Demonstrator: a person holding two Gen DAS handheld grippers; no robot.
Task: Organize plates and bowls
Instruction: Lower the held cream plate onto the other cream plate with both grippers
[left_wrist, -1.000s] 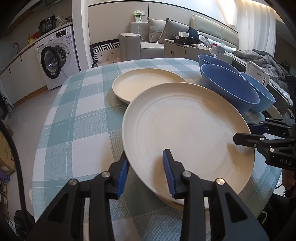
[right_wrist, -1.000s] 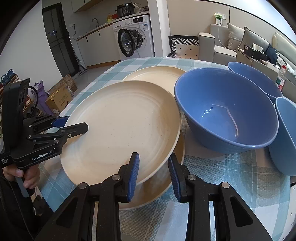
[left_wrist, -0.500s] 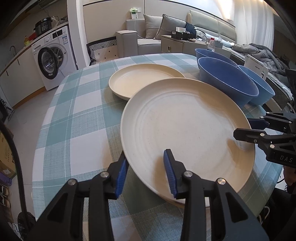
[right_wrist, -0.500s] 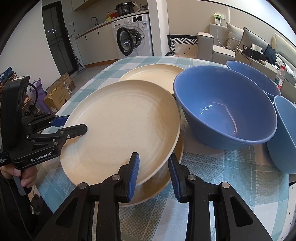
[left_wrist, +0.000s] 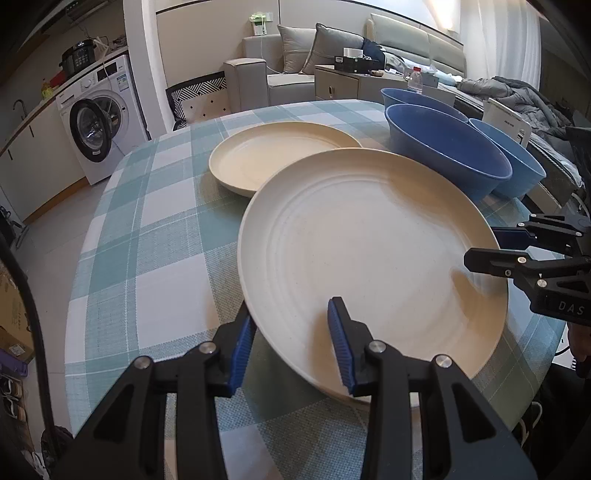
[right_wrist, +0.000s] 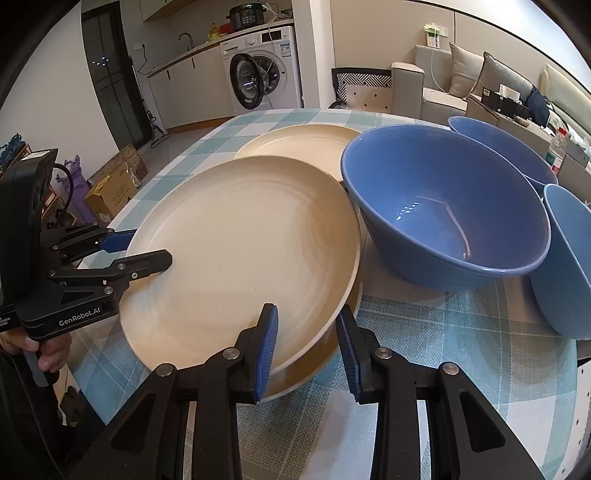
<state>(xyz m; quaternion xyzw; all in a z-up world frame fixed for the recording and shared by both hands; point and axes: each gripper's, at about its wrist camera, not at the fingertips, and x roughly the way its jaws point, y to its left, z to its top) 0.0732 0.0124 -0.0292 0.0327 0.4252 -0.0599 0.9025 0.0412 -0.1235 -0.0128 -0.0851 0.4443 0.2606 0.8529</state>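
A large cream plate (left_wrist: 369, 240) (right_wrist: 240, 240) hangs slightly tilted just above a second cream plate (right_wrist: 314, 373), whose rim peeks out beneath it. My left gripper (left_wrist: 291, 343) (right_wrist: 147, 243) is shut on the near-left rim, one pad over the plate and one under. On the opposite rim my right gripper (right_wrist: 306, 343) (left_wrist: 480, 247) is shut in the same way. A third cream plate (left_wrist: 280, 158) (right_wrist: 295, 147) lies flat farther back. Beside the plates stands a big blue bowl (right_wrist: 443, 206) (left_wrist: 443, 155).
Two more blue bowls (right_wrist: 565, 258) (right_wrist: 491, 136) crowd the right side of the round table with its checked cloth (left_wrist: 147, 240). A person's hand (right_wrist: 48, 354) grips the left tool. Beyond the table are a washing machine (left_wrist: 96, 129), a sofa and cardboard boxes.
The left gripper has rolled a little and its pads stand a touch wider on the rim. The plate and the right gripper have hardly shifted.
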